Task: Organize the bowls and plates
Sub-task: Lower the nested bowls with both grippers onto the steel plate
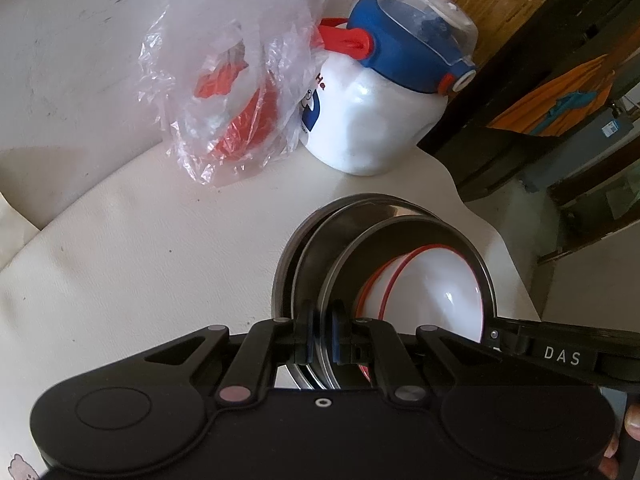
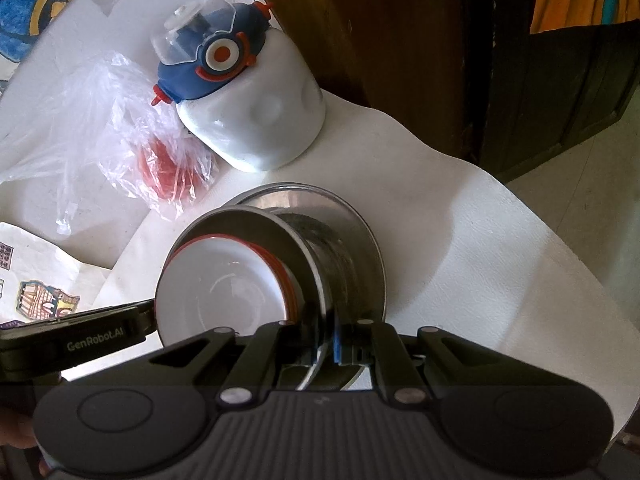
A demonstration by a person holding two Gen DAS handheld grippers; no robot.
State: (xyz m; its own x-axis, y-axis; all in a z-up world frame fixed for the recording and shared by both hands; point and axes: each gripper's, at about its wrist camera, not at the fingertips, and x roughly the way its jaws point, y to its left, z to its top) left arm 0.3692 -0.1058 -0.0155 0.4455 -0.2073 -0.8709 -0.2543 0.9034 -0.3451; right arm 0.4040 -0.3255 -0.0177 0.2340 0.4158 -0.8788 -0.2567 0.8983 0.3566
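Holding a stack of dishes between them, both tongs are squeezed shut on thin metal rims. The left tongs (image 1: 322,330) pinch the rim of a steel plate (image 1: 404,236), and the right tongs (image 2: 326,338) pinch a steel rim too, though I cannot tell if it is the same plate. A white bowl (image 1: 432,292) with a red edge rests tilted in that plate, and more steel plates (image 1: 304,248) sit behind it. The stack is near the edge of the white worktop (image 1: 140,248), just in front of a white bottle (image 1: 372,120) with a blue lid and a clear plastic bag (image 1: 224,92) with something red inside.

I think the step now is gathering the dishes into one neat pile. Next the pile should be tipped flat and set down gently, keeping both grips tight so the bowl does not slide out.

One tool reads "DAS" (image 1: 562,357). The other reads "GenRobot.AI" (image 2: 95,345)
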